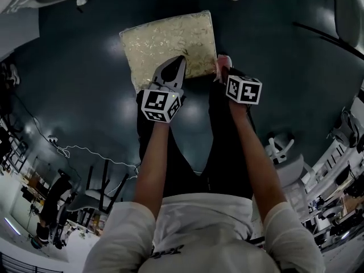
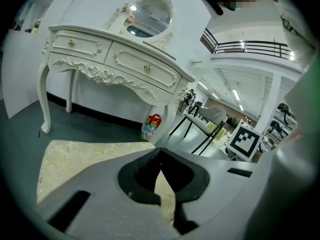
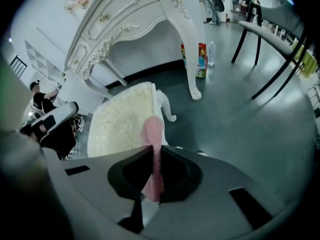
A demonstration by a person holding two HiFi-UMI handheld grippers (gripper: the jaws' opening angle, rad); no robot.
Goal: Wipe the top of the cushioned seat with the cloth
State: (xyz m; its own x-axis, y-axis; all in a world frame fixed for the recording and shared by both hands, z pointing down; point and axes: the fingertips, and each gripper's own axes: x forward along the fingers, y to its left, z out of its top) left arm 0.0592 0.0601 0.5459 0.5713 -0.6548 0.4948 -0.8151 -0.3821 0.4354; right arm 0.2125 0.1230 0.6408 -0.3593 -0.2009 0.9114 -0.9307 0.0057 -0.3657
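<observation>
A: Dark floor (image 1: 85, 67), seat (image 1: 170, 41) standing on it. Cloth (image 3: 153, 128)?
B: Pink, pinched in right gripper (image 3: 152, 149), at seat's near right corner, not yet on top. Left gripper (image 2: 160, 151) closed on nothing, over near edge.
A: Risk?
B: Thin pinch, could slip out mid-wipe. Could also miss far side. White dresser (image 2: 115, 64) behind, chair (image 2: 200, 129) nearby.

Reaching forward and down with left forearm (image 1: 152, 164) and right forearm (image 1: 255, 158) side by side, roughly parallel. Holding the left gripper (image 1: 180, 61) (image 2: 160, 153) with jaws closed tip to tip, nothing between. Pinching a pink cloth (image 3: 154, 134) in the right gripper (image 1: 222, 68) (image 3: 152, 151).
</observation>
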